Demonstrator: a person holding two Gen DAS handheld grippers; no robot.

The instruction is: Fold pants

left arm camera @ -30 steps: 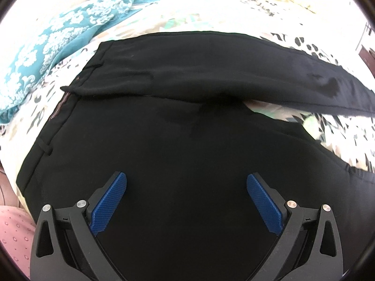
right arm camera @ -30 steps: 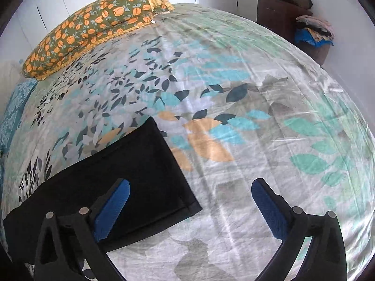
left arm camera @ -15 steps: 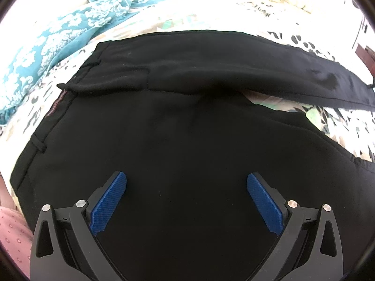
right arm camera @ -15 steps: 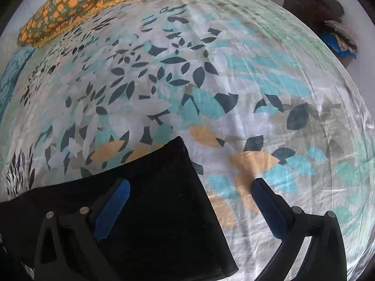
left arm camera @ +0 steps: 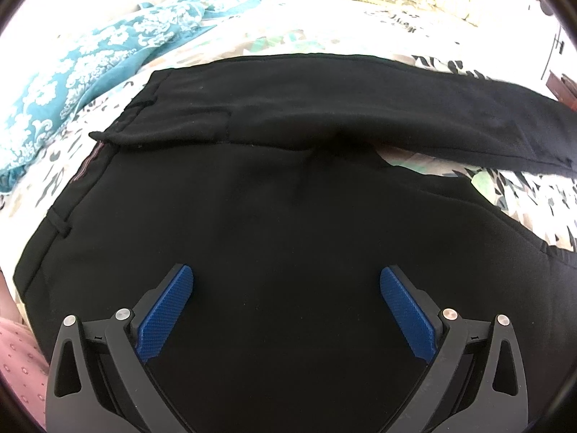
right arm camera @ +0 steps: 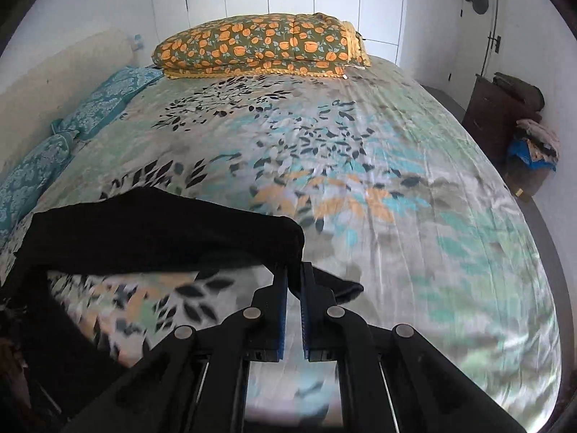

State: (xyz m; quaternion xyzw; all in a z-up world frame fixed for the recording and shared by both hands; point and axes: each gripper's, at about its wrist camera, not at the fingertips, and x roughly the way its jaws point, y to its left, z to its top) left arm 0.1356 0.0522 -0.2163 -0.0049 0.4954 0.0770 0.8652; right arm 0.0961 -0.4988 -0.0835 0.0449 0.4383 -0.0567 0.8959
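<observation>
Right tool (right arm camera: 294, 281): the jaws have just been closing and now pinch the hem end of one leg of the black fabric pants (right arm camera: 155, 231) at lower centre of the frame. The gripped leg hangs lifted above the leaf-printed bed sheet (right arm camera: 396, 187), running off to the left edge.

Left tool (left arm camera: 286, 296): blue-padded jaws spread wide, nothing between the pads, over the seat area of the pants (left arm camera: 281, 216), which lie flat on the bed with the waistband at left and the legs running to the right edge.

An orange-flowered pillow (right arm camera: 259, 45) lies at the upper centre of the right view.
</observation>
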